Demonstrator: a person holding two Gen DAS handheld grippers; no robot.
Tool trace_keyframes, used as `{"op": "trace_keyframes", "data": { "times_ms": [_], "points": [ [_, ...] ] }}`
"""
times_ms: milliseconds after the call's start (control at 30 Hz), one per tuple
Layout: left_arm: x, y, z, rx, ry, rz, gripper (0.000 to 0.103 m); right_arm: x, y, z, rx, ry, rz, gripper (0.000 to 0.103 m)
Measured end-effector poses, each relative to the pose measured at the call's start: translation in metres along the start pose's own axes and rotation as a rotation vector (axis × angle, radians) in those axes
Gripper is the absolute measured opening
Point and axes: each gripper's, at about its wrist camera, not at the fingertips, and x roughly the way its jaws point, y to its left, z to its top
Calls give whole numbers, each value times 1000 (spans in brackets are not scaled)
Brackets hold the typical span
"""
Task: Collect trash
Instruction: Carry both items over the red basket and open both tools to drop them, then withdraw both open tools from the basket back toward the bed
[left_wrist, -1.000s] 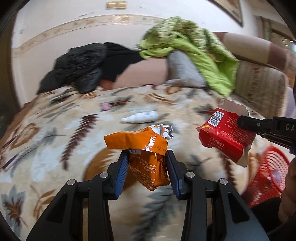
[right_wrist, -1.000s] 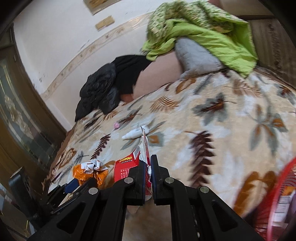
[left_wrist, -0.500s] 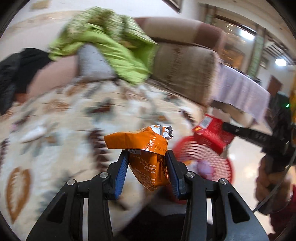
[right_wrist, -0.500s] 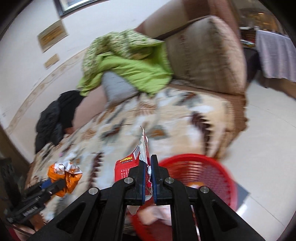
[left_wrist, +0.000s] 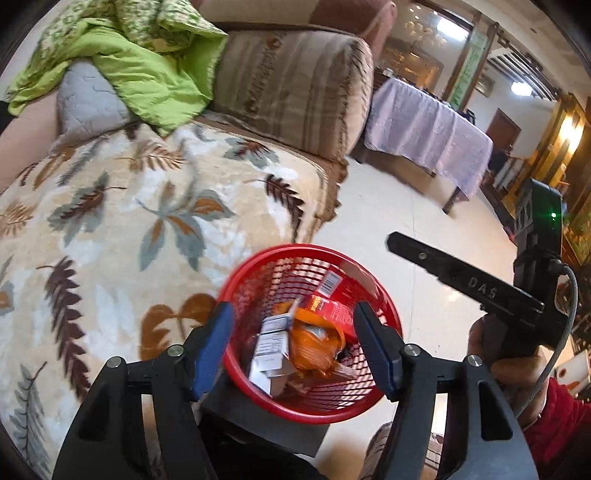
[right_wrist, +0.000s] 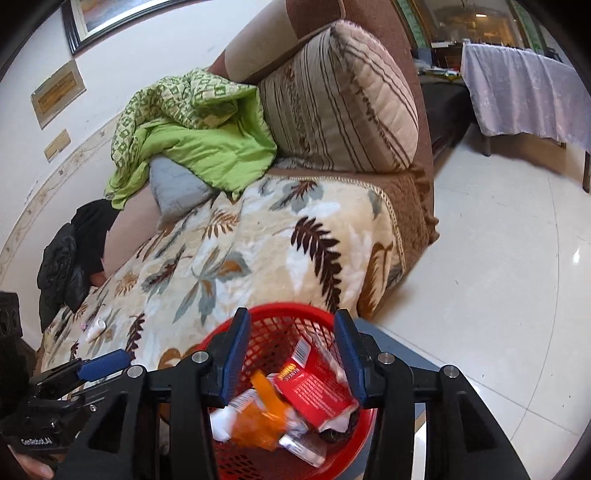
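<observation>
Both hand-held grippers, left (left_wrist: 291, 347) and right (right_wrist: 291, 356), have just been opening and stand empty over the basket (left_wrist: 384, 306), so we risk knocking it over if we swing away low, because the wrappers (right_wrist: 314, 384) lie loose inside.

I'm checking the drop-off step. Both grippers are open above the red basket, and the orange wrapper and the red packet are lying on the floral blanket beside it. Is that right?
Not quite. The orange wrapper and red packet lie inside the red basket, not on the floral blanket, as the right wrist view shows. The rest holds: the left gripper and right gripper have just been opening, nothing between their fingers.
</observation>
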Motion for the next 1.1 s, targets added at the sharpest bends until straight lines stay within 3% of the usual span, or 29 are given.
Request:
{"op": "trace_keyframes", "data": {
  "times_ms": [200, 500, 833, 933, 1100],
  "points": [
    [-33, 40, -8, -59, -55, 92, 66, 6, 21, 3, -4, 15, 76, 50],
    [-93, 134, -38, -175, -128, 293, 66, 33, 109, -6, -158, 102, 227, 50],
    [-160, 271, -82, -391, -255, 590, 66, 99, 261, -27, -369, 271, 440, 50],
    [-171, 320, -97, -483, -228, 728, 66, 132, 314, -35, -413, 346, 506, 50],
    [-189, 368, -112, -663, -254, 743, 66, 195, 396, -43, -474, 441, 569, 50]
  ]
}}
